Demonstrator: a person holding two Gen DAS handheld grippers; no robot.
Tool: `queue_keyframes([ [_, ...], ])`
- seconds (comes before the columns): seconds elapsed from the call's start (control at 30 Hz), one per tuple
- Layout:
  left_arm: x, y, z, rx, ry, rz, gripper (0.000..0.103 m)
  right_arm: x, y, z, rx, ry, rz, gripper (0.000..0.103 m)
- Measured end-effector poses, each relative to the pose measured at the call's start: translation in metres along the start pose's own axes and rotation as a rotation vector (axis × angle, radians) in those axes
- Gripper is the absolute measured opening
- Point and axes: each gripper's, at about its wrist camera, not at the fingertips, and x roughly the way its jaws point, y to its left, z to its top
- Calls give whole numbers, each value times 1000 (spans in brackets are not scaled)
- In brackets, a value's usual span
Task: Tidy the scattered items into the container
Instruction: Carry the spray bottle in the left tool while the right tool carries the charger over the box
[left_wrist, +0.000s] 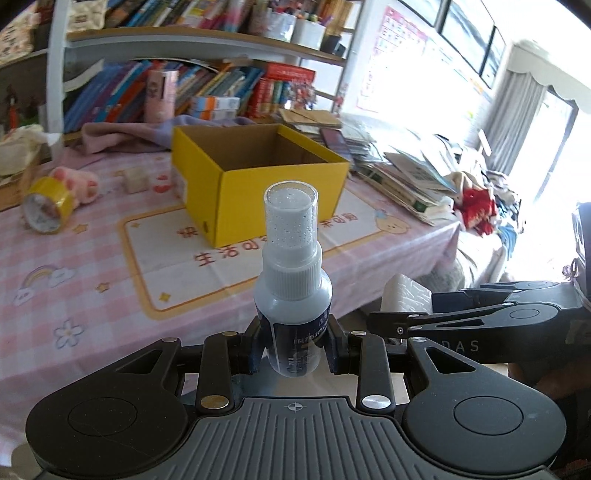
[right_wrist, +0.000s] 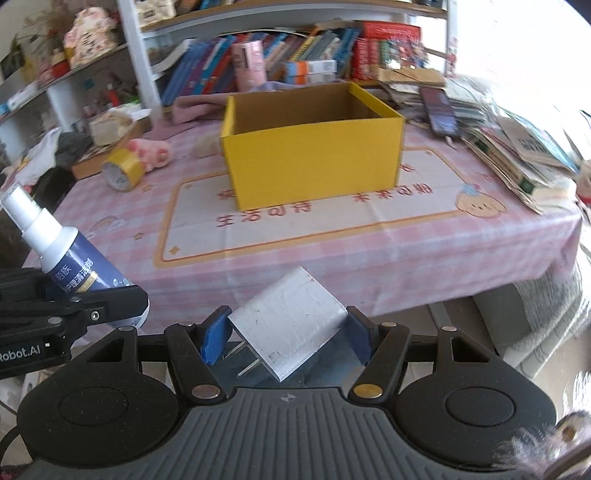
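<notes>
My left gripper (left_wrist: 294, 347) is shut on a small spray bottle (left_wrist: 291, 280) with a white cap and a blue label, held upright in front of the table's near edge. My right gripper (right_wrist: 286, 332) is shut on a white plug adapter (right_wrist: 286, 325) whose two metal prongs point down to the left. An open yellow cardboard box (left_wrist: 280, 195) (right_wrist: 314, 162) stands beyond both on the pink checked tablecloth (right_wrist: 406, 251). A yellow tape roll (left_wrist: 46, 205) (right_wrist: 123, 170), a pink plush paw (left_wrist: 79, 182) (right_wrist: 153, 151) and a small pale cube (left_wrist: 133, 179) lie left of the box.
Bookshelves (left_wrist: 184, 85) crowd the back. A pink carton (right_wrist: 249, 64) and a lilac cloth (right_wrist: 207, 107) sit behind the box. A slanting pile of books and papers (right_wrist: 517, 155) with a phone (right_wrist: 439, 110) fills the table's right side. Each gripper shows in the other's view.
</notes>
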Motion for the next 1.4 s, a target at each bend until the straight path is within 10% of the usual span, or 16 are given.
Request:
queue_keyframes([
  [0.8, 66, -23, 51, 19, 20, -28, 31, 38, -66, 42, 21, 14, -7, 63],
  [1.4, 121, -25, 171, 53, -144, 87, 31, 83, -105, 191, -148, -218, 129, 63],
])
